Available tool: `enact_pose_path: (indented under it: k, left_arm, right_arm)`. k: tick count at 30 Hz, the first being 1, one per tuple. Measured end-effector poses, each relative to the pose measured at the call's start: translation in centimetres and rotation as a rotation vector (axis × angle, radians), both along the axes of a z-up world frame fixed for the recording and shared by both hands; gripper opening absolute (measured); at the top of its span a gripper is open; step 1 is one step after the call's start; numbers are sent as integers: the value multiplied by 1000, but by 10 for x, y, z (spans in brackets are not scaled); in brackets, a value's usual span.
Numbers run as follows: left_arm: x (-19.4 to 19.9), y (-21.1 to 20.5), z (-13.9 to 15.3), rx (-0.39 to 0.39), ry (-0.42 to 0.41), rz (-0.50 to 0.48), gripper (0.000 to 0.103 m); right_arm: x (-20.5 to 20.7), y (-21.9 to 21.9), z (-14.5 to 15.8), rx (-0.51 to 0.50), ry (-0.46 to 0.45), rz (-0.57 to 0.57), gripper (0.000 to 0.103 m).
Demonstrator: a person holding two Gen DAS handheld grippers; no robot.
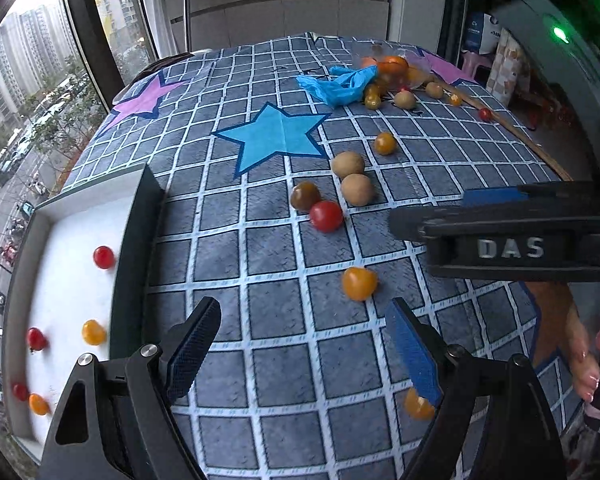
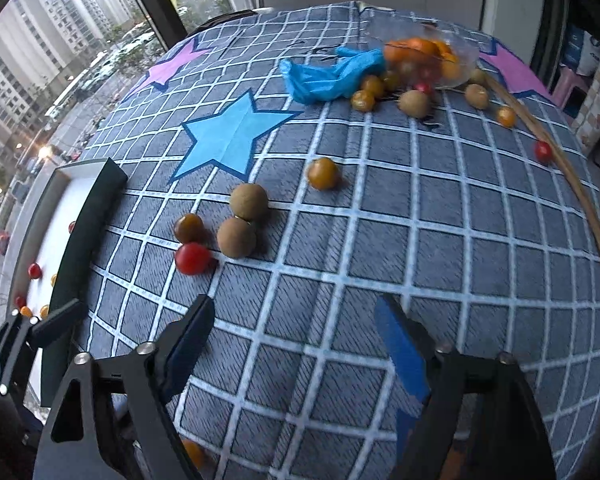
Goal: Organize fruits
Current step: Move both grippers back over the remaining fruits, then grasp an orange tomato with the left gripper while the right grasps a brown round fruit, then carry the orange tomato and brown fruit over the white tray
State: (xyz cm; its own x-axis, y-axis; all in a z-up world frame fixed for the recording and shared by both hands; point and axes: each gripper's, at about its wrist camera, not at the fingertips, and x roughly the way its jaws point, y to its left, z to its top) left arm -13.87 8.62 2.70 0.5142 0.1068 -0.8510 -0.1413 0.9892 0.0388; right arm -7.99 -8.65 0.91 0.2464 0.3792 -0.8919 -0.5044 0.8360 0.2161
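Small fruits lie loose on a grid-patterned cloth. A red tomato (image 1: 326,216), a brownish tomato (image 1: 305,195) and two tan longans (image 1: 357,189) cluster mid-table; the red tomato (image 2: 193,258) also shows in the right wrist view. A yellow tomato (image 1: 359,283) lies just ahead of my open, empty left gripper (image 1: 300,356); another (image 1: 418,404) sits by its right finger. A white tray (image 1: 72,280) at the left holds several red and yellow tomatoes. My right gripper (image 2: 296,352) is open and empty above the cloth; it shows from the side in the left wrist view (image 1: 500,240).
A crumpled blue bag (image 1: 340,84) and a clear bag of oranges (image 2: 424,60) with scattered fruits lie at the far side. A wooden stick (image 2: 572,176) runs along the table's right edge. A window is at the left.
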Motion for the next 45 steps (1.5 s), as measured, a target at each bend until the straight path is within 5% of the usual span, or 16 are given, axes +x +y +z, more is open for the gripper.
enact_pose_path:
  k: [4, 6, 11, 13, 18, 25, 45]
  left_arm:
    - [4, -5, -5, 9, -4, -11, 83]
    - [7, -7, -8, 9, 4, -15, 73]
    - [15, -9, -15, -3, 12, -1, 72]
    - [17, -11, -17, -6, 16, -2, 62]
    - [20, -13, -20, -22, 11, 6, 55]
    - [22, -15, -18, -45, 1, -8, 23]
    - [-23, 2, 3, -98, -3, -22, 23]
  right_arm:
    - [5, 10, -4, 1, 0, 30, 68]
    - [8, 16, -5, 10, 5, 50, 61]
    - [10, 30, -5, 14, -7, 88, 52]
    - [10, 35, -5, 12, -18, 99, 48]
    - [12, 42, -6, 27, -15, 126, 25]
    - [15, 34, -6, 53, 0, 95, 25]
    - [-36, -12, 14, 78, 18, 43, 25]
